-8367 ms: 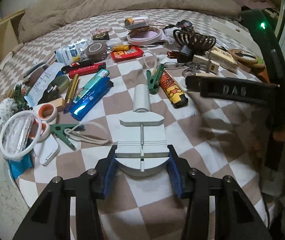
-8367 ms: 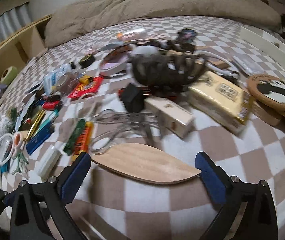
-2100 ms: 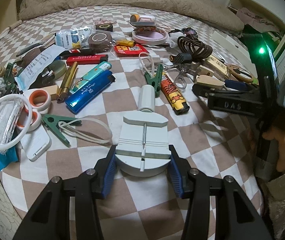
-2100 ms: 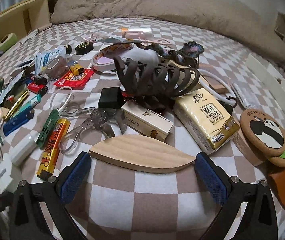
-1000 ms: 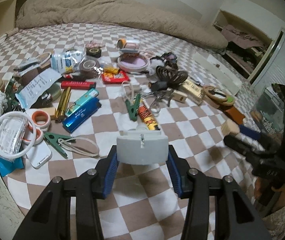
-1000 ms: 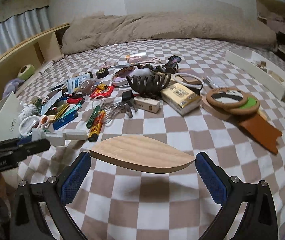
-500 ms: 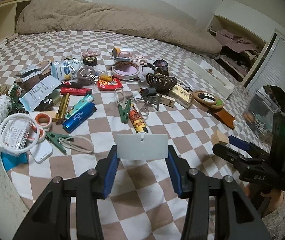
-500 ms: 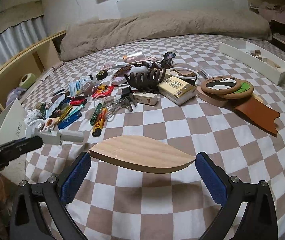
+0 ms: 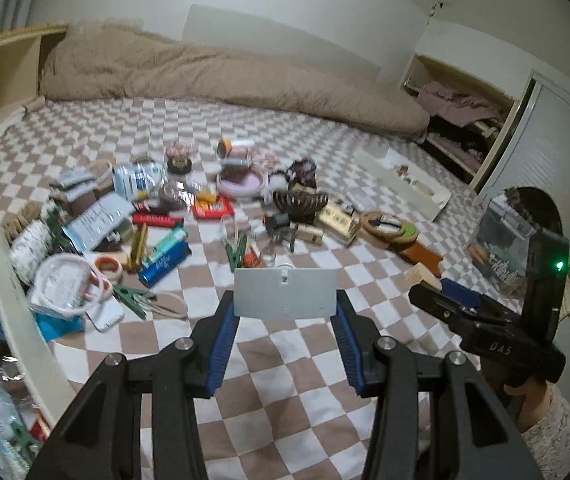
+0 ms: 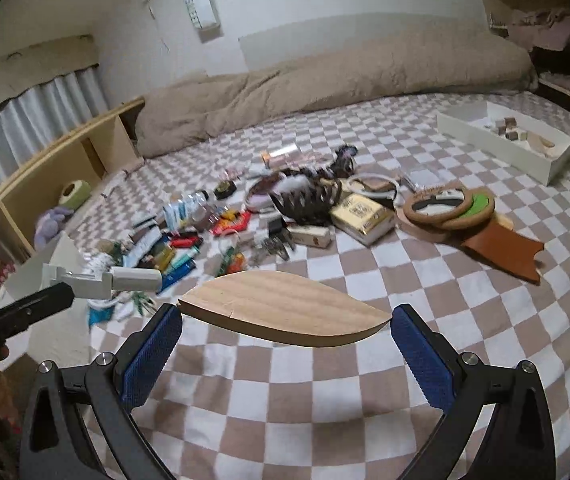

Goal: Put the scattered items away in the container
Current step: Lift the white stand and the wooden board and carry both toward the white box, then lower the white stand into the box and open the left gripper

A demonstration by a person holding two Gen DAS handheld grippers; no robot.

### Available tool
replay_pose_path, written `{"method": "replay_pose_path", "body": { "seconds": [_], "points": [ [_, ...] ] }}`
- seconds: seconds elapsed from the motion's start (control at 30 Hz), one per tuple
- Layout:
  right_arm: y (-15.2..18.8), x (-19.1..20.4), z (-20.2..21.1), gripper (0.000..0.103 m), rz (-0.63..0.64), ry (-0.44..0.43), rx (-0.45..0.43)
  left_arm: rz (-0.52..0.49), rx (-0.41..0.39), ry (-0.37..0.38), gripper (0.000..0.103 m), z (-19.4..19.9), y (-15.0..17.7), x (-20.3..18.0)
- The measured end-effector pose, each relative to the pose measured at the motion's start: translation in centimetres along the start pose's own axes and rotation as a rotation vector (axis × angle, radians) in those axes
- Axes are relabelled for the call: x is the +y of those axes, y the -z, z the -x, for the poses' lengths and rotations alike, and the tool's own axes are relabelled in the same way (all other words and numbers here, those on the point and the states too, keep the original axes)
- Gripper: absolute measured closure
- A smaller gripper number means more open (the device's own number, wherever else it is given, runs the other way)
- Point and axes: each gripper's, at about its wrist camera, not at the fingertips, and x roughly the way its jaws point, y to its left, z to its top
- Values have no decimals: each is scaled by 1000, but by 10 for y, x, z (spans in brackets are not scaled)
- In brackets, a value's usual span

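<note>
Now R gripper (image 10: 285,336) clamps wooden leaf (image 10: 283,312) crosswise, tip right; L gripper (image 9: 283,330) grips white tool (image 9: 283,293).

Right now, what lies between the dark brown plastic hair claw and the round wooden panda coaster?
A yellow tissue pack lies between the hair claw and the coaster, clearest in the right wrist view.

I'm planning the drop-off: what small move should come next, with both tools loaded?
Probably carry both toward the long white tray. The left tool clamps a white plastic piece and the right tool a leaf-shaped wooden board, both lifted clear of the checkered bed.
</note>
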Motion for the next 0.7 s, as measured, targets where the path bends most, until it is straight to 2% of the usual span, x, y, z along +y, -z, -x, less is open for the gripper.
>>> {"method": "replay_pose_path", "body": {
  "seconds": [0.33, 0.7],
  "points": [
    [-38, 49, 43, 0, 59, -59, -103, -27, -187, -56, 57, 84, -25, 6],
    [-58, 122, 63, 0, 126, -151, -166, -15, -308, -113, 57, 152, -21, 37]
  ]
}}
